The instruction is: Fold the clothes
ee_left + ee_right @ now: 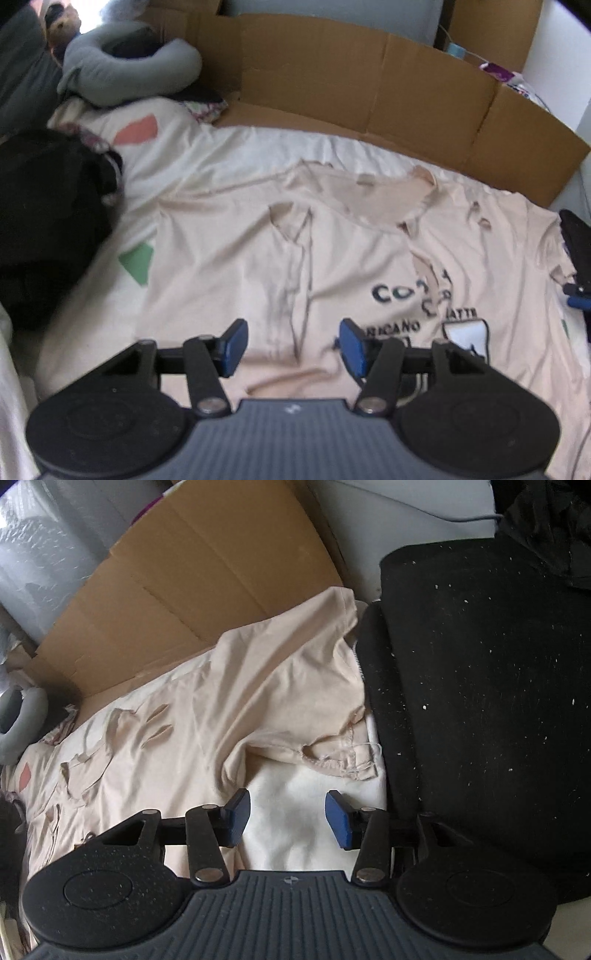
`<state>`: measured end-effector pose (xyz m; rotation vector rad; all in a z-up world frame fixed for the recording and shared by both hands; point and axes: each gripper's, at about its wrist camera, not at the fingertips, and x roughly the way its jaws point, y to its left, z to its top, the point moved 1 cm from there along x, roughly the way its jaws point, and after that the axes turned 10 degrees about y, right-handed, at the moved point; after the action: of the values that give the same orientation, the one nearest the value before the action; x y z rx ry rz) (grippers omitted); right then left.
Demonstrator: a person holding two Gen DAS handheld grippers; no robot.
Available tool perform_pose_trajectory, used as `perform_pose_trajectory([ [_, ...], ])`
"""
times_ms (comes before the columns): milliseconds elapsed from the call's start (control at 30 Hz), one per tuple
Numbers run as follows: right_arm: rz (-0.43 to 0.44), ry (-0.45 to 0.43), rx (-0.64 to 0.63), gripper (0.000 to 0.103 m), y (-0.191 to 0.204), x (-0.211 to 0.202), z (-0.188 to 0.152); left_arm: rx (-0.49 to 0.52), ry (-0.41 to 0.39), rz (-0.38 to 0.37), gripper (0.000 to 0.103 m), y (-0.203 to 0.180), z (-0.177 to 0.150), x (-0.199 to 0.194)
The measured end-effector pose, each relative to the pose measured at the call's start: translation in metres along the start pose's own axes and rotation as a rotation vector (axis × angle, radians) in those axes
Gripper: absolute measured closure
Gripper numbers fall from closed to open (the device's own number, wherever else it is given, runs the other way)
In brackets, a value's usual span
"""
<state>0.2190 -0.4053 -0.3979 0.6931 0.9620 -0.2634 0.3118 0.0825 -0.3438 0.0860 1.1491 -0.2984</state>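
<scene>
A pale beige T-shirt (332,243) with dark lettering lies spread face up on a white bedsheet (207,147), its neckline toward the cardboard. My left gripper (291,345) hovers open over the shirt's chest, nothing between its blue pads. In the right wrist view the shirt's sleeve (295,686) lies rumpled, its hem just beyond the fingers. My right gripper (288,818) stands open above bare white sheet (295,834) close to that sleeve hem, holding nothing.
A flattened cardboard sheet (369,81) stands along the far side. A grey neck pillow (129,70) and dark clothing (48,221) lie at the left. A black speckled fabric mass (480,701) borders the sleeve on the right.
</scene>
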Motion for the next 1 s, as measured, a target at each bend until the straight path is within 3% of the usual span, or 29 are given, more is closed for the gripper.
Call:
perform_pose_trajectory([
  [233, 0.06, -0.039, 0.175, 0.05, -0.016, 0.008, 0.003, 0.02, 0.004, 0.001, 0.045, 0.0, -0.01, 0.0],
  [433, 0.138, -0.06, 0.258, 0.028, -0.013, 0.012, 0.001, 0.01, 0.01, -0.004, 0.045, 0.001, -0.013, 0.002],
  [500, 0.157, -0.067, 0.276, 0.027, -0.012, 0.015, 0.001, 0.018, 0.014, -0.007, 0.045, -0.002, -0.014, 0.004],
  [600, 0.179, -0.088, 0.301, 0.028, -0.013, 0.02, 0.002, 0.035, 0.015, -0.01, 0.045, -0.006, -0.014, 0.005],
  [733, 0.191, -0.108, 0.325, 0.038, -0.018, 0.023, 0.006, 0.05, 0.018, -0.012, 0.045, -0.011, -0.015, 0.006],
  [867, 0.172, -0.142, 0.352, 0.05, -0.025, 0.02, 0.008, 0.052, 0.023, -0.015, 0.045, -0.014, -0.016, 0.008],
  [1000, 0.136, -0.173, 0.352, 0.055, -0.026, 0.016, 0.01, 0.066, 0.025, -0.021, 0.045, -0.019, -0.015, 0.009],
])
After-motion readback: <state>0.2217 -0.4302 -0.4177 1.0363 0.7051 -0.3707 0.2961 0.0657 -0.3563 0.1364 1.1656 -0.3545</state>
